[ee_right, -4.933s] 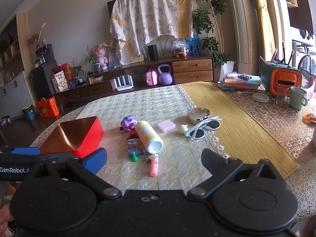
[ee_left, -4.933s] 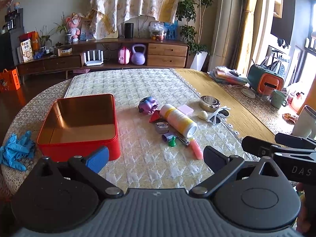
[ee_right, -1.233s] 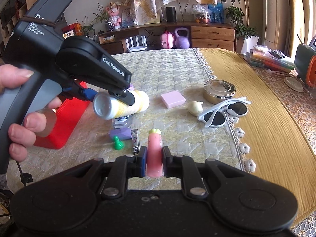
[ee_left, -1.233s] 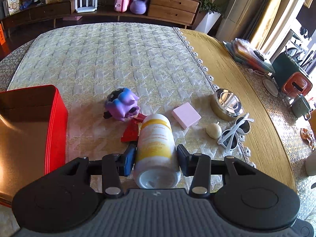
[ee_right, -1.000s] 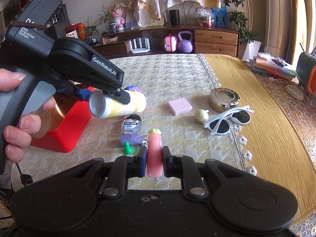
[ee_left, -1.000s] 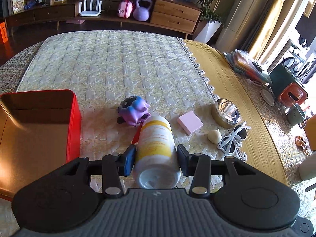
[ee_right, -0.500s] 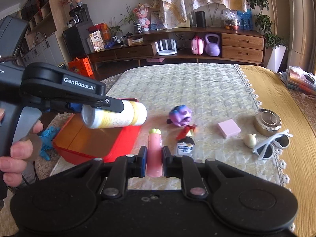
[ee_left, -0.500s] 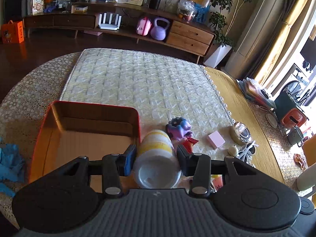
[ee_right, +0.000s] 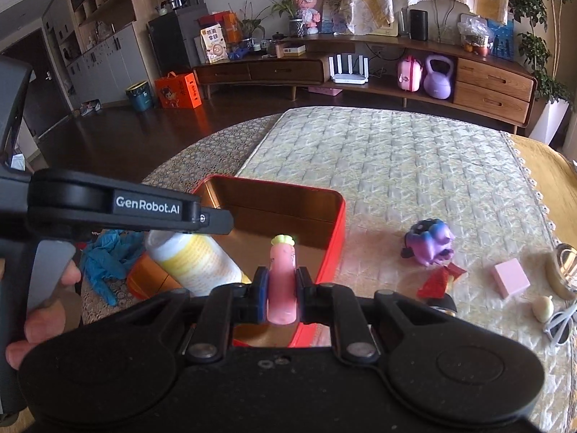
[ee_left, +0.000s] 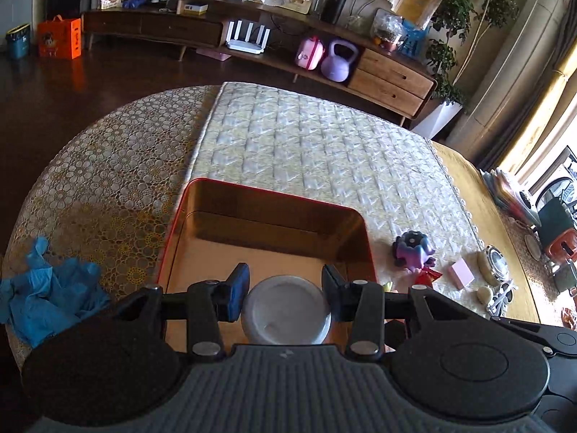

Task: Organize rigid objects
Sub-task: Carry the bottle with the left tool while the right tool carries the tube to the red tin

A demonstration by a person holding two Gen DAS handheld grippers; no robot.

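Red tin (ee_left: 364, 232) lies below as we tilt both grippers downward over it. Our left gripper (ee_left: 285, 292) clamps a white-and-yellow bottle (ee_right: 196, 265), our right gripper (ee_right: 282, 296) a pink tube (ee_right: 282, 274). "GenRobot.AI" marks the left one.

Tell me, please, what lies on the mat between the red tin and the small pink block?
In the right wrist view, between the red tin and the pink block lie a purple toy and a crumpled red wrapper; the left wrist view shows the same.

White-and-yellow bottle (ee_left: 286, 310) and pink toy (ee_right: 282, 281) held above the empty red tin (ee_left: 267, 195).
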